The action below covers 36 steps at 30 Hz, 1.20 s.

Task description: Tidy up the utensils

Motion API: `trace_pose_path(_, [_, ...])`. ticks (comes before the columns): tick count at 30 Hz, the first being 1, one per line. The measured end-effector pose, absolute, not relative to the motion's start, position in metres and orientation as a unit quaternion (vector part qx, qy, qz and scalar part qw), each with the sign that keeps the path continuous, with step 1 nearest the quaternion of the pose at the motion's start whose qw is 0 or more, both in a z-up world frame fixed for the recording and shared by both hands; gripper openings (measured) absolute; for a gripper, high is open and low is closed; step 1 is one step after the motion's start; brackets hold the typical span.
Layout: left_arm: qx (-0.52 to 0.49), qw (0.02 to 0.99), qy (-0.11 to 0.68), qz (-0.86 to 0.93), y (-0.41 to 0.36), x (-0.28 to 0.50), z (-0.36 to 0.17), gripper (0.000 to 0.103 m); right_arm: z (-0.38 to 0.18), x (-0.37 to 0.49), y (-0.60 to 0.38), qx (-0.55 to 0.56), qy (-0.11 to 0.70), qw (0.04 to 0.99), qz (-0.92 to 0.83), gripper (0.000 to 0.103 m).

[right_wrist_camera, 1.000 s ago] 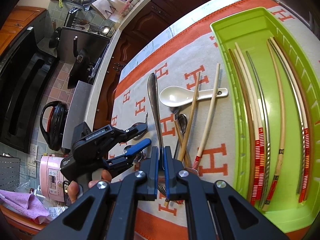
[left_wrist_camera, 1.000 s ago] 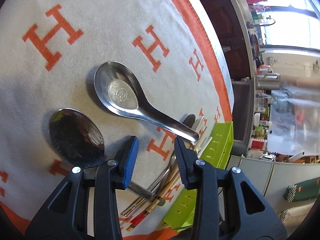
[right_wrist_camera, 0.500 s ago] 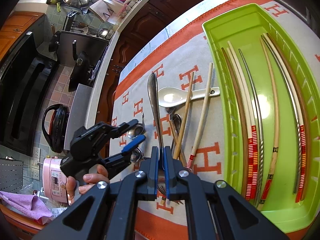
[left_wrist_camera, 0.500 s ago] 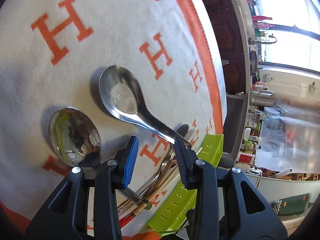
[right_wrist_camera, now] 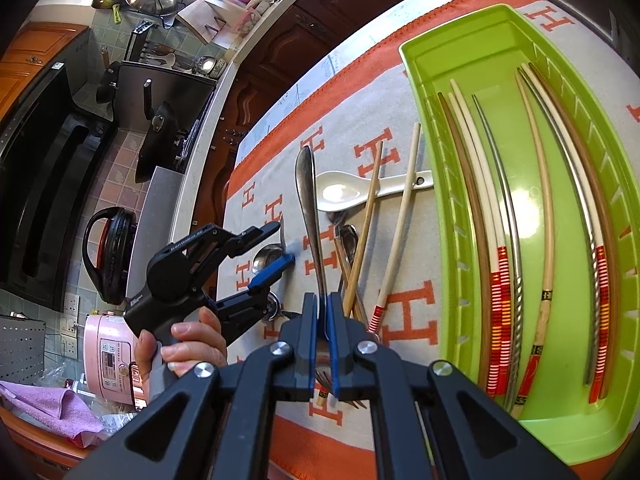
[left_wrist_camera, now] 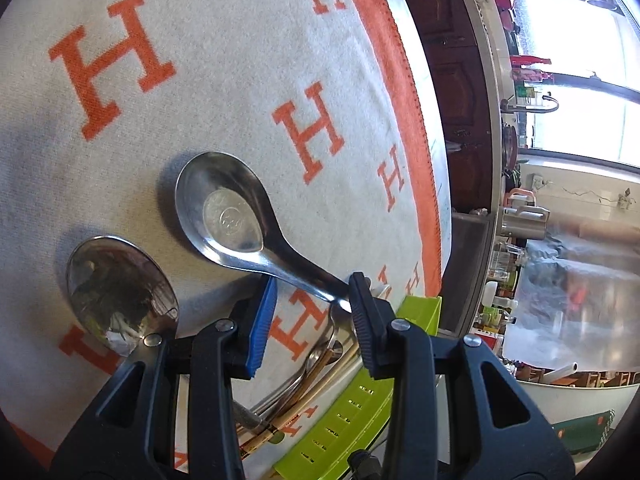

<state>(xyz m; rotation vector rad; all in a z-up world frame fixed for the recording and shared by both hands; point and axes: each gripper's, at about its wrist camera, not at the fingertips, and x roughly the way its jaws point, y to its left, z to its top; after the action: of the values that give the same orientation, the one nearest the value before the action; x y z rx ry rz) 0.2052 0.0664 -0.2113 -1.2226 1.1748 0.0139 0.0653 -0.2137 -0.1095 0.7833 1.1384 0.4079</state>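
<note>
The step in hand looks like a two-handed pickup of metal cutlery, not yet lifted. The left gripper (left_wrist_camera: 312,312) has just been closing; its jaws straddle the handle of the steel soup spoon (left_wrist_camera: 228,216), whose bowl lies toward 10 o'clock in the left wrist view. The black pad at 3 o'clock seems to touch the handle end, while the blue pad stands off it, so the grip is not made. A round steel spoon (left_wrist_camera: 116,284) lies just beside it at 8 o'clock. The right gripper (right_wrist_camera: 326,336) is closed tight on a long metal handle (right_wrist_camera: 308,216) pointing to 12 o'clock.

Next, I judge, the left jaws must finish closing squarely on the thin handle, then carry it to the green tray (right_wrist_camera: 460,248), at 2 o'clock in the right wrist view, where several chopsticks (right_wrist_camera: 500,248) already lie. A slick, tapering handle could slip sideways.

The surface wears a cream blanket (left_wrist_camera: 240,60) with orange H letters and an orange border. A white ceramic spoon (right_wrist_camera: 360,190) and loose chopsticks remain on it. Around is a kitchen: dark wood cabinets, a pink rice cooker (right_wrist_camera: 110,356) at 8 o'clock, and pans at 11.
</note>
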Motion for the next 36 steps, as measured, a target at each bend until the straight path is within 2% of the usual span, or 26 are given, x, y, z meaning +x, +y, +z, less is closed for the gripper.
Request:
trace_pose_path(1, [-0.535, 0.665, 0.52, 0.01, 0.065, 0.206, -0.21, 0.022, -0.109, 0.065, -0.212, 0.357, 0.521, 0.752, 0.187, 0.005])
trace_pose_path(2, [-0.531, 0.668, 0.521, 0.011, 0.069, 0.203, -0.21, 0.011, -0.109, 0.064, -0.211, 0.355, 0.521, 0.753, 0.187, 0.005])
trace_pose_path(3, [-0.526, 0.67, 0.523, 0.013, 0.067, 0.203, -0.208, 0.005, -0.108, 0.064, -0.211, 0.353, 0.521, 0.754, 0.187, 0.005])
trace_pose_path(5, [-0.501, 0.684, 0.53, 0.019, 0.066, 0.204, -0.202, 0.0, -0.109, 0.063, -0.21, 0.353, 0.522, 0.754, 0.186, 0.005])
trace_pose_path(15, [-0.378, 0.759, 0.529, -0.033, 0.057, 0.202, -0.15, 0.0, -0.108, 0.058, -0.208, 0.353, 0.518, 0.757, 0.186, 0.005])
trace_pose_path(26, [-0.304, 0.773, 0.541, -0.132, 0.041, 0.159, -0.111, 0.0, -0.092, 0.04, -0.228, 0.352, 0.496, 0.775, 0.168, 0.005])
trace_pose_path(36, [-0.172, 0.805, 0.548, -0.149, 0.003, 0.124, -0.089, 0.0, -0.088, 0.031, -0.282, 0.353, 0.494, 0.79, 0.087, 0.005])
